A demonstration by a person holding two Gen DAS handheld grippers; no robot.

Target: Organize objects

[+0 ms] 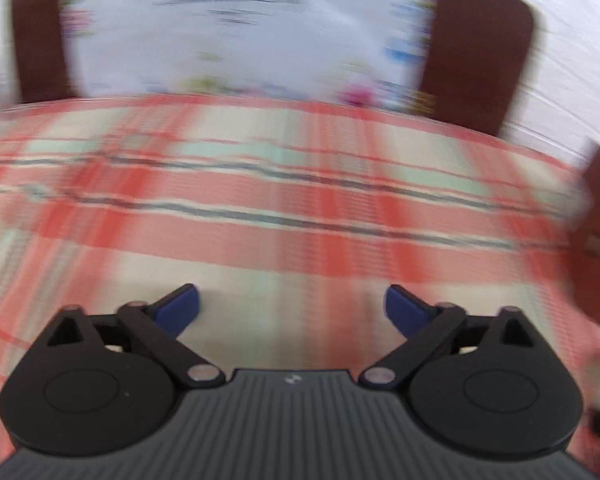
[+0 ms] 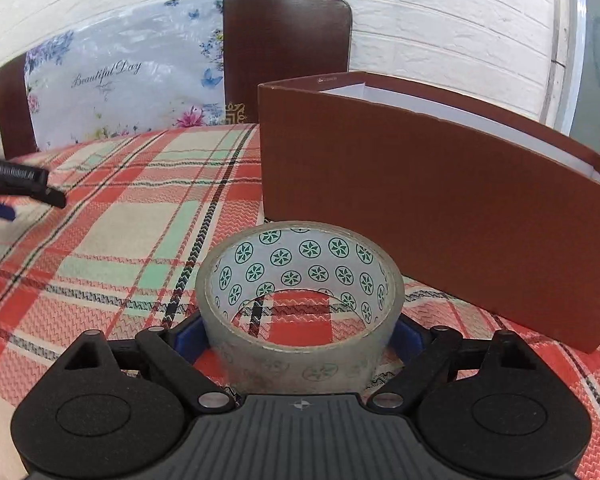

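R tool (image 2: 302,334) grips a roll of clear packing tape (image 2: 300,304), blue pads pressed on both sides of the roll at 9 and 3 o'clock, roll held on edge so the core w/ green pinwheel print faces the cam. Roll sits low centre in the R wrist view, above the plaid tablecloth (image 2: 112,216) covering the worktop. Brown cardboard box (image 2: 420,216) stands at 2 o'clock from the roll, just beyond it, open top, white lining showing at the rim. L tool (image 2: 20,184) pokes in at 9 o'clock at the frame edge, well apart from the roll.

L wrist view is heavily motion-blurred. L tool (image 1: 292,308) stands wide, blue fingertips (image 1: 180,306) far apart, nothing betw. them, only plaid cloth (image 1: 280,200) under. No earlier view to compare.

Behind the worktop at 12 o'clock: dark brown chair backs (image 2: 288,56) against a white brick wall (image 2: 440,32). A floral plastic cover (image 2: 112,84) printed "Beautiful Day" hangs over the chair at 11 o'clock; in the L view prob. the same cover (image 1: 240,32), too smeared to read.
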